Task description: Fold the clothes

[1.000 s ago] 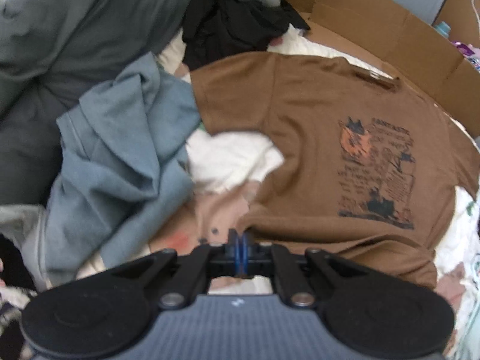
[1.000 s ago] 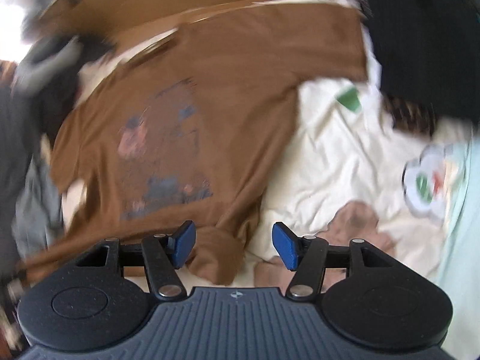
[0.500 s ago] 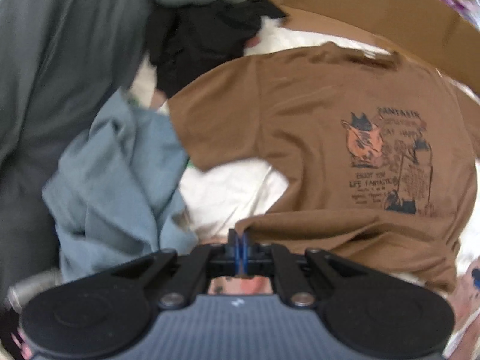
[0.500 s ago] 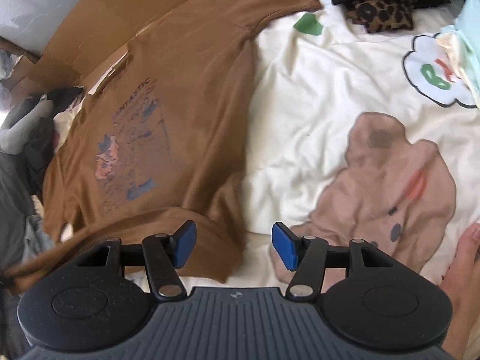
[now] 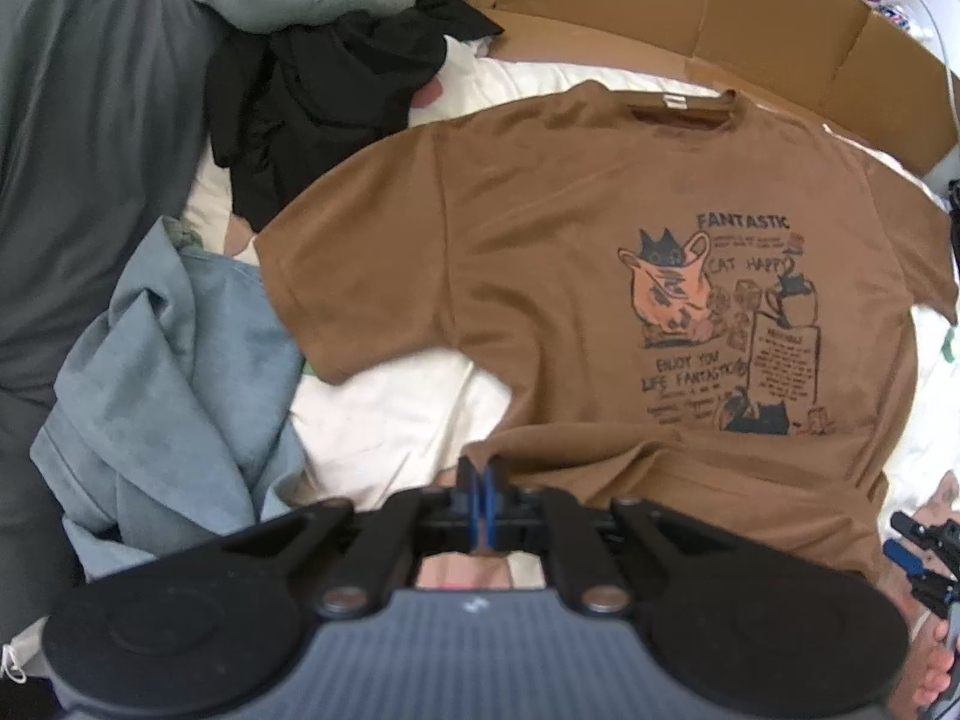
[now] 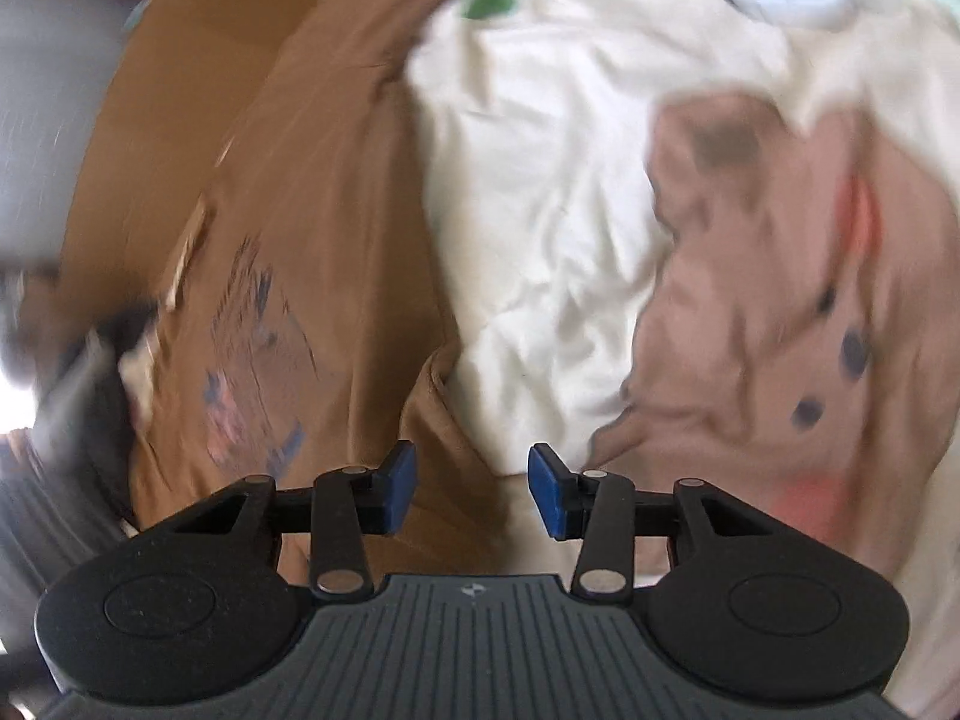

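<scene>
A white bedsheet (image 6: 540, 228) printed with a large tan cartoon figure (image 6: 780, 276) covers the work surface, and on it the brown T-shirt (image 5: 540, 276) lies spread face up, collar toward twelve o'clock in the left wrist view, its printed cat graphic (image 5: 720, 330) reading "FANTASTIC" on the chest at about three o'clock. Flattened cardboard (image 5: 720, 18) runs along the far edge from twelve to two o'clock. A large dark grey garment (image 5: 90, 150) fills the ten o'clock side, with a black garment (image 5: 336, 96) heaped at eleven o'clock just beside the shirt's sleeve, and a crumpled blue-grey garment (image 5: 168, 396) at eight o'clock, its edge touching that sleeve. The shirt's bottom hem is folded up on itself across the lower middle of the view. The left gripper (image 5: 480, 492) has its blue pads pressed together, pinching the hem corner of the brown shirt at six o'clock. In the blurred right wrist view the brown T-shirt (image 6: 312, 276) fills the nine o'clock half, and its other hem corner lies under the right gripper (image 6: 471, 489). That gripper's jaws are closing, the blue pads (image 6: 399, 483) not yet pressing, with shirt cloth seen between them. The right gripper (image 5: 918, 558) also shows at four o'clock in the left view, beside the hem.
</scene>
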{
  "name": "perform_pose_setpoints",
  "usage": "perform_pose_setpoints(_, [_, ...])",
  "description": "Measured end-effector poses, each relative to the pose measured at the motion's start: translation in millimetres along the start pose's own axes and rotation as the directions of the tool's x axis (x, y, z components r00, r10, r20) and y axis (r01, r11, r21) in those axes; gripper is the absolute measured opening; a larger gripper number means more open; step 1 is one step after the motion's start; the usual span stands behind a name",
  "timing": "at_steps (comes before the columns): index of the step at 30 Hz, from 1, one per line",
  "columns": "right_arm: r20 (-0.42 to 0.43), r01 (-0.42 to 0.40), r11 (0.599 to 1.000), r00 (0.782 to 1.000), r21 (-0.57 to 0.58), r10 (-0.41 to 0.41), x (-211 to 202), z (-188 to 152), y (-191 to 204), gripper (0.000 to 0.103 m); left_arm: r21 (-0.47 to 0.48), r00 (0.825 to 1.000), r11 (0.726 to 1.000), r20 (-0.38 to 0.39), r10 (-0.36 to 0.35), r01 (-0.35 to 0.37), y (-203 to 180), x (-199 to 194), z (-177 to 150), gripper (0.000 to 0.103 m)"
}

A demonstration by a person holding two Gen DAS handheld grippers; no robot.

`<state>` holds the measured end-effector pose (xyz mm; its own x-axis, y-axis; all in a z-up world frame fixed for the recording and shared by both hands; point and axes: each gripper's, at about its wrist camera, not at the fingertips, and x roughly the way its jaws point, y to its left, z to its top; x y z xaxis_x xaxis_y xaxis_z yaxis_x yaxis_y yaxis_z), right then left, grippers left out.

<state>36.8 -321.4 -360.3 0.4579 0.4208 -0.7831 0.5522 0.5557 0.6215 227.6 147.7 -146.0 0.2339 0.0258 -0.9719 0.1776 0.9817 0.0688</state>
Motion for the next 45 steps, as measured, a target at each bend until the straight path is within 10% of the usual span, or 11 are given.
perform_pose_setpoints(17, [-0.211,-0.008,0.911,0.972,0.412,0.104,48,-43,-11,0.073,-0.018,0.999,1.0,-0.033,-0.024,0.024,1,9,1,0.002])
perform_pose_setpoints(20, [-0.232,-0.019,0.927,0.966,0.374,0.113,52,-46,-5,0.058,-0.015,0.999,0.999,-0.037,-0.029,0.029,-2,8,1,0.002])
perform_pose_setpoints(22, [-0.215,-0.065,0.934,0.965,0.35,0.148,50,-45,-2,0.018,-0.013,0.999,0.999,-0.038,-0.03,0.029,-3,9,1,0.002])
perform_pose_setpoints(30, [-0.082,0.021,1.0,0.996,-0.023,-0.023,-8,-15,46,0.015,0.007,0.999,1.0,-0.032,-0.022,0.022,-11,6,-5,0.002])
perform_pose_setpoints(38, [0.093,0.204,0.844,0.979,-0.496,-0.182,-75,0,72,0.015,0.079,0.998,0.997,-0.061,0.01,-0.005,-16,3,-24,0.002])
perform_pose_setpoints(41, [0.06,0.254,0.811,0.963,-0.527,-0.262,-76,0,48,0.02,0.118,0.995,0.993,-0.093,0.038,-0.027,-18,8,-33,0.002])
perform_pose_setpoints(45, [-0.012,0.285,0.894,0.951,-0.345,-0.308,-81,7,-2,0.029,0.18,0.991,0.983,-0.119,0.06,-0.038,-23,14,-43,0.002])
